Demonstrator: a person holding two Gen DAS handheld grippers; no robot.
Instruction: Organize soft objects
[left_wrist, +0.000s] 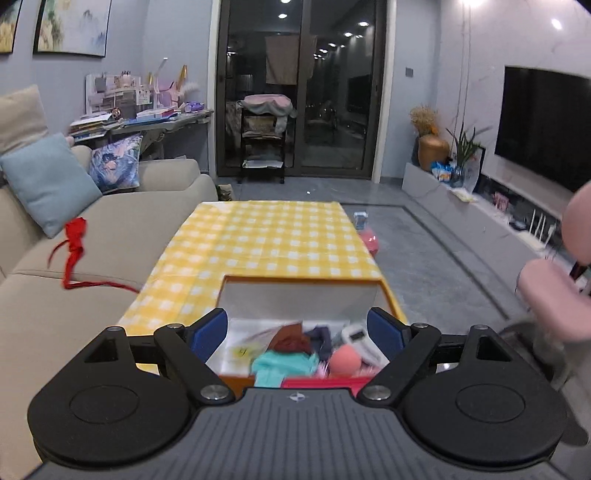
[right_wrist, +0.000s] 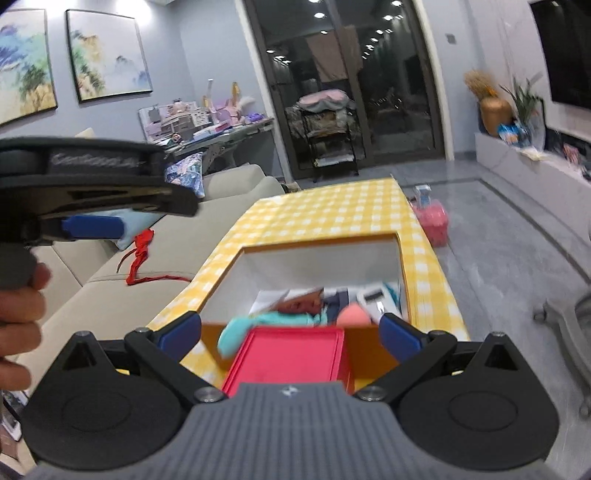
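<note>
Both held above the near end of a worktop (left_wrist: 269, 236) draped in yellow-and-white check, looking down into a white-walled recess (left_wrist: 299, 291) sunk into its top. Left claw (left_wrist: 298, 332) spread wide, blue pads to either side of the recess, nothing between them. Right claw (right_wrist: 290, 334) likewise spread wide and empty. Inside the recess, a jumble of soft things: a teal cloth (left_wrist: 282, 365) at the near edge, a brown cloth (left_wrist: 291, 339) behind it, a dark blue piece (left_wrist: 321, 338) alongside, a pink ball (left_wrist: 345, 362) to the right, close by a white device (left_wrist: 360, 341). Just in front, a red box (right_wrist: 291, 356), with the teal cloth spilling over its far left corner. On the beige sofa (left_wrist: 110, 229) to the left, a red ribbon (left_wrist: 75, 247), well apart from the recess. In the right wrist view, the left claw seen side-on at upper left, gripped by a hand (right_wrist: 18, 314).
</note>
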